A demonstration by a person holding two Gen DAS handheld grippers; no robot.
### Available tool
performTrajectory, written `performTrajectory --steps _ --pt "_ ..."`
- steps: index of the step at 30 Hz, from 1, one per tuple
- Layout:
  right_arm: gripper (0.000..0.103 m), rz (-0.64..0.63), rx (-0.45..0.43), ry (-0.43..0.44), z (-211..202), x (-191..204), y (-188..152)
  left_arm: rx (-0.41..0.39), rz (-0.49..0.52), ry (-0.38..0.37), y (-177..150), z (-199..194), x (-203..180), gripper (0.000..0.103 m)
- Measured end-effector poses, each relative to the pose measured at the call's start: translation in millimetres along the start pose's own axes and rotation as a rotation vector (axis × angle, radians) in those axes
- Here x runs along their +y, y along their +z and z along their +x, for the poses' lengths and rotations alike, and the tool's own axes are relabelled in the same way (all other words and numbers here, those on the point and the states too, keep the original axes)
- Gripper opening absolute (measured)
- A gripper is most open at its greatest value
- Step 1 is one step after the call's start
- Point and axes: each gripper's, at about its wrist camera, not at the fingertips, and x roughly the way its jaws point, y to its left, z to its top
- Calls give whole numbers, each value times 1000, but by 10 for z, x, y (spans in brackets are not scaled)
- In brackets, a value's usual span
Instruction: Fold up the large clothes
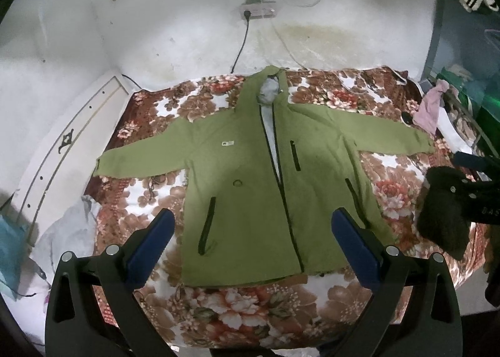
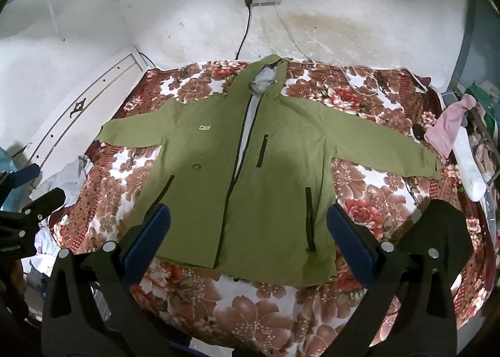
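A large olive-green hooded jacket (image 1: 243, 176) (image 2: 237, 169) lies flat and face up on the floral bed cover, sleeves spread to both sides, hood toward the wall, front zipper partly undone at the top. My left gripper (image 1: 253, 225) hovers open above the jacket's lower half, its blue pads (image 1: 150, 241) wide apart and holding nothing. In the right wrist view my right gripper (image 2: 248, 219) is also open above the hem area, blue pads (image 2: 350, 241) apart and empty. The other gripper shows as a black frame at the far left (image 2: 22, 216) of that view.
The floral blanket (image 1: 237, 304) covers the bed against a white wall with a power strip (image 1: 257, 11) and cables. A white headboard (image 1: 72, 151) is at the left. Pink and white clothes (image 2: 450, 129) and a dark garment (image 1: 443, 210) lie at the right edge.
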Motion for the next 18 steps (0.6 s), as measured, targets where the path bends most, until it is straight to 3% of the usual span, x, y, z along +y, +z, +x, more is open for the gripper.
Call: performTrajectory --steps 8,12,18 --pt "98 20 59 8 197 -243 234 29 -20 0 364 210 -108 98" --pt "98 59 68 -24 481 -261 481 69 -27 -75 552 571 48 98" --pt "98 87 99 -76 1051 -135 944 84 42 -148 938 1254 409 98"
